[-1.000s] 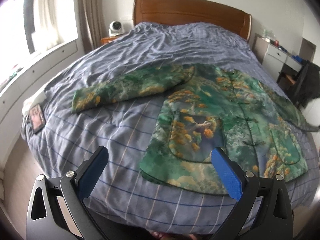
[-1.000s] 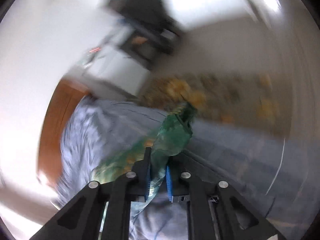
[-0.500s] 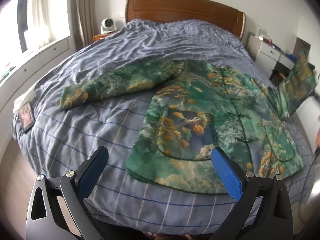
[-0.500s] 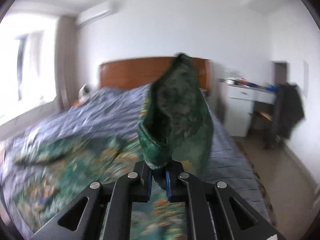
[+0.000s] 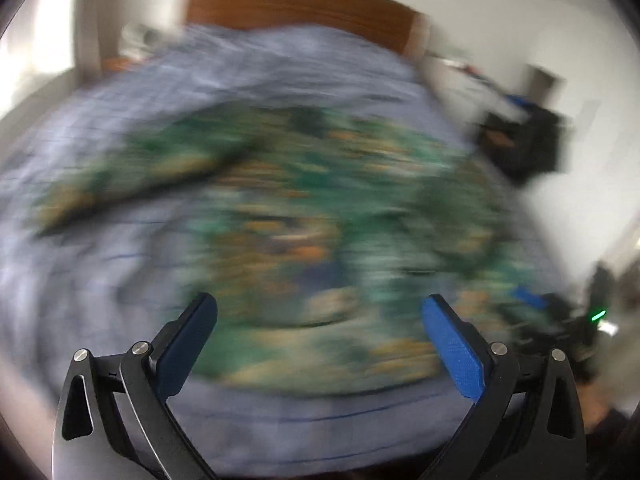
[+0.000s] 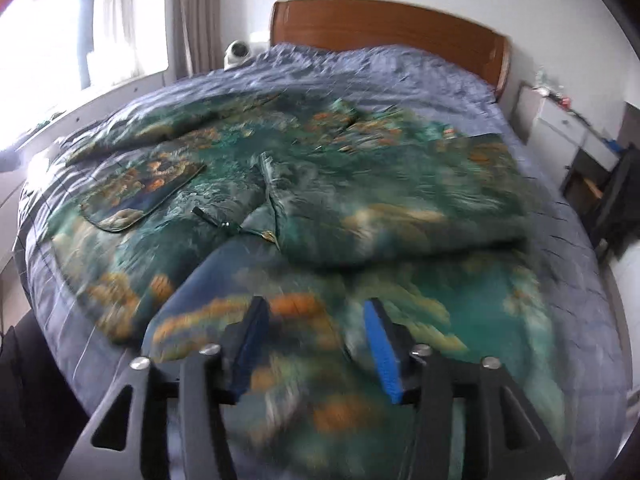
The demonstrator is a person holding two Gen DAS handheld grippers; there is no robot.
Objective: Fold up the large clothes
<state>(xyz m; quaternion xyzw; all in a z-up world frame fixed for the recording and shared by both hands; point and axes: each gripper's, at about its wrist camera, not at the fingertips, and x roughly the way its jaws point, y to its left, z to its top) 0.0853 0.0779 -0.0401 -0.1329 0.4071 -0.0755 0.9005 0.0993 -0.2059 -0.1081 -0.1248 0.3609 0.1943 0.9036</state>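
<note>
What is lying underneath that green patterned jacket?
The green patterned jacket lies on a blue-grey striped quilt covering the bed. Whatever is under the quilt is hidden.

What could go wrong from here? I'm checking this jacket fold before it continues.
The right gripper is opening just above the folded-over sleeve; the padded fabric may spring back or lie crooked. The left gripper hangs open and idle, so nothing pins the jacket on the slippery duvet.

The jacket (image 6: 304, 184) lies on the bed (image 6: 420, 76), headboard (image 6: 384, 24) behind.
</note>
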